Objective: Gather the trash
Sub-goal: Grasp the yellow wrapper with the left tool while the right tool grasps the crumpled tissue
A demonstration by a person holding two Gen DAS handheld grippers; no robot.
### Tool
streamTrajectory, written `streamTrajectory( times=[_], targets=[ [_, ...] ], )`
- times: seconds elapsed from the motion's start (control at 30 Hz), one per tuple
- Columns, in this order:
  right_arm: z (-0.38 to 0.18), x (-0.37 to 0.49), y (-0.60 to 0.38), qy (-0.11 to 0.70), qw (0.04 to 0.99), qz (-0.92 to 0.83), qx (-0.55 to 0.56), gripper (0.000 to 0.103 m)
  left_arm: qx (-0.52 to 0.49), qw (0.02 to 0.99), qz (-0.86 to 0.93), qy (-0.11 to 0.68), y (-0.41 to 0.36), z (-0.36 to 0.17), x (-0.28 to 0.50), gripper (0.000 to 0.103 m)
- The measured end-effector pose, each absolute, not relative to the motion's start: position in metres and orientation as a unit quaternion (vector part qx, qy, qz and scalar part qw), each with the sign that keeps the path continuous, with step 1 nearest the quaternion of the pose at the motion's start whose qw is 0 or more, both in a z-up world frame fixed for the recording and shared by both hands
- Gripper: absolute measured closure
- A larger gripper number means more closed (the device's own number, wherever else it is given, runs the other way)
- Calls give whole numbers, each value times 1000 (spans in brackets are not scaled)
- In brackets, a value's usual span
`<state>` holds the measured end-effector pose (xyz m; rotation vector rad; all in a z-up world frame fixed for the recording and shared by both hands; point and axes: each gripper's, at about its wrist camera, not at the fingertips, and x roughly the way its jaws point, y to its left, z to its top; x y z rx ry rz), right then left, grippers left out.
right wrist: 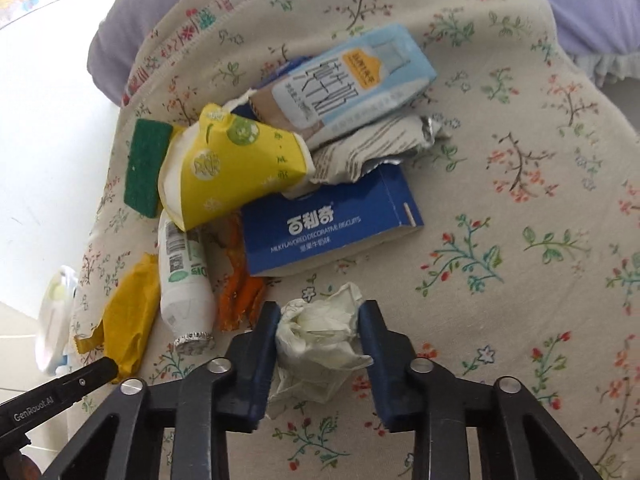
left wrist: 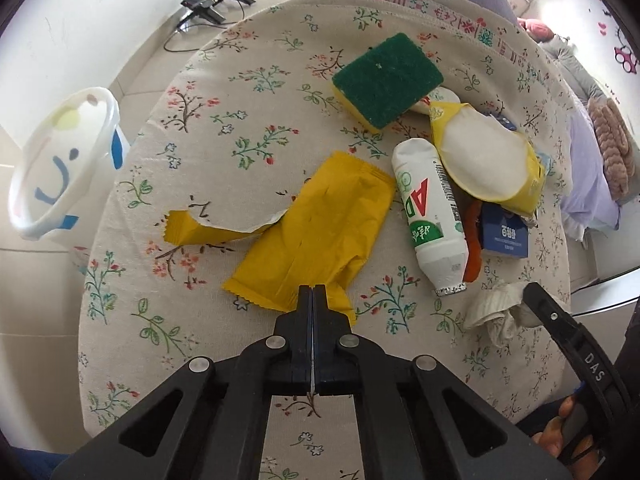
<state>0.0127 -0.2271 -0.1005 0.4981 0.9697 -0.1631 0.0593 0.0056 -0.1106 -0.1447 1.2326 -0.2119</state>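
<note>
My left gripper (left wrist: 313, 290) is shut on the near corner of a torn yellow wrapper (left wrist: 316, 232) lying on the floral tablecloth (left wrist: 240, 140). The wrapper also shows in the right wrist view (right wrist: 128, 320). My right gripper (right wrist: 319, 312) is open, its jaws on either side of a crumpled white tissue (right wrist: 318, 332), touching or nearly touching it. The tissue also shows in the left wrist view (left wrist: 500, 308). A white bottle (left wrist: 430, 212), a yellow paper cup (left wrist: 484, 156), a blue biscuit box (right wrist: 332, 228), an orange wrapper (right wrist: 240, 292) and a milk carton (right wrist: 348, 80) lie in a pile.
A green and yellow sponge (left wrist: 386, 78) lies at the far side of the pile. A white bin (left wrist: 60, 160) with a blue smiley stands off the table's left edge. A silver wrapper (right wrist: 380, 148) lies under the carton. A bed (left wrist: 592, 168) is at the right.
</note>
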Motion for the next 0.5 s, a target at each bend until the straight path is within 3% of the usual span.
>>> streamTrajectory(
  times=[0.2,0.27,0.3,0.33,0.4,0.5],
  targets=[
    [-74,-3,-234,421,870,-76,246,73,-147,799,-112,573,32,-93,62,100],
    [-68,-4,-232,412,875,-76,242,73,-160,791,-106,582,32,-95,64,91],
    [-66,-6,-233,410,876,-74,242,72,-166,787,-105,585,33,-97,63,75],
    [-65,-7,-233,409,877,-69,243,72,-166,784,-106,589,32,-98,62,52],
    [-64,-6,-231,410,876,-62,246,72,-160,778,-100,600,28,-100,59,32],
    [-64,-7,-229,411,876,-54,249,72,-174,772,-95,604,30,-106,61,31]
  ],
)
